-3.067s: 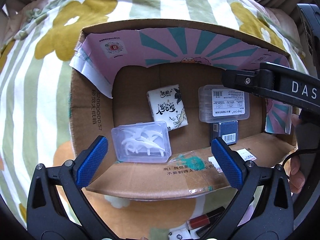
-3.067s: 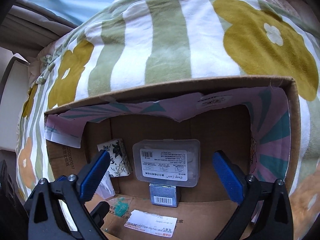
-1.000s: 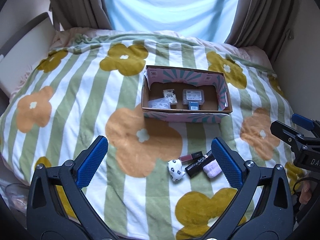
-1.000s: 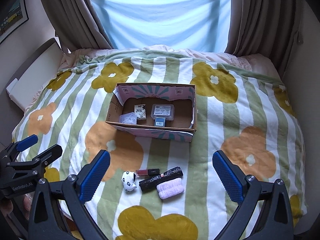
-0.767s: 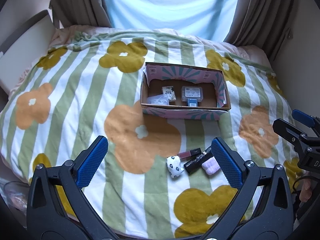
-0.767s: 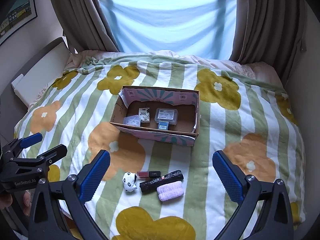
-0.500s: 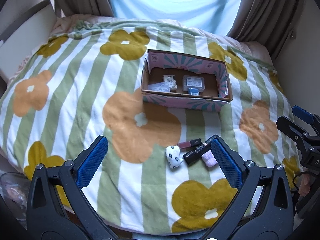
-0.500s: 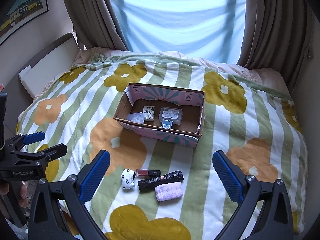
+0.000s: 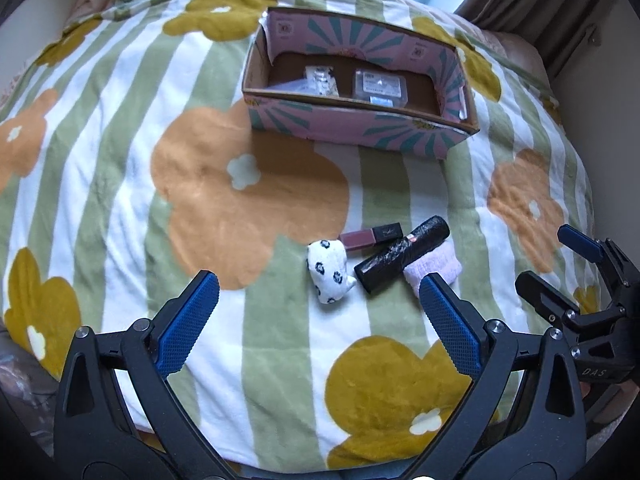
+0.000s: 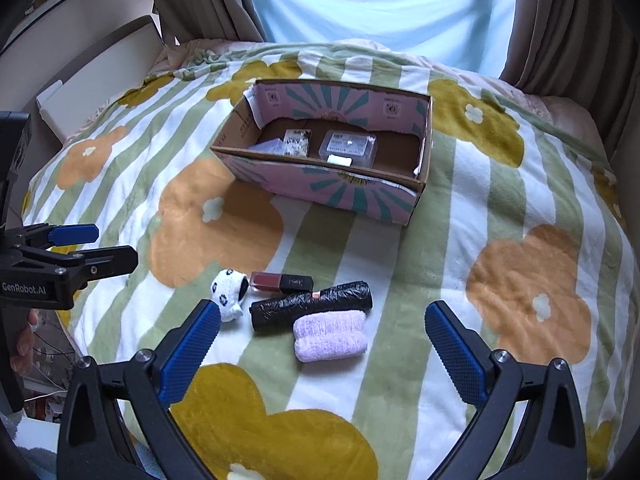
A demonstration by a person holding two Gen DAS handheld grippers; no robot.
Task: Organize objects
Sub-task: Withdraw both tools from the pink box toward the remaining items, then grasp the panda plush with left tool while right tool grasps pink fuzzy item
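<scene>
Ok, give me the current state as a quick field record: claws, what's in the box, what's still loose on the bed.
left claw: open, empty, above the blanket
right claw: open, empty, above the blanket
cardboard box: open-topped, on the floral blanket
in box: clear plastic case, tissue pack, small clear case
loose on blanket: spotted sock, lip gloss tube, black roll, lilac towel
loose items: clustered, near side of the box

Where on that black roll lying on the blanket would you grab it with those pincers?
Probably around the middle of the black roll, coming down from above with the right gripper turned so the fingers close across its narrow width. It lies flat, with the lilac towel against one long side and the lipstick tube near the other.
</scene>
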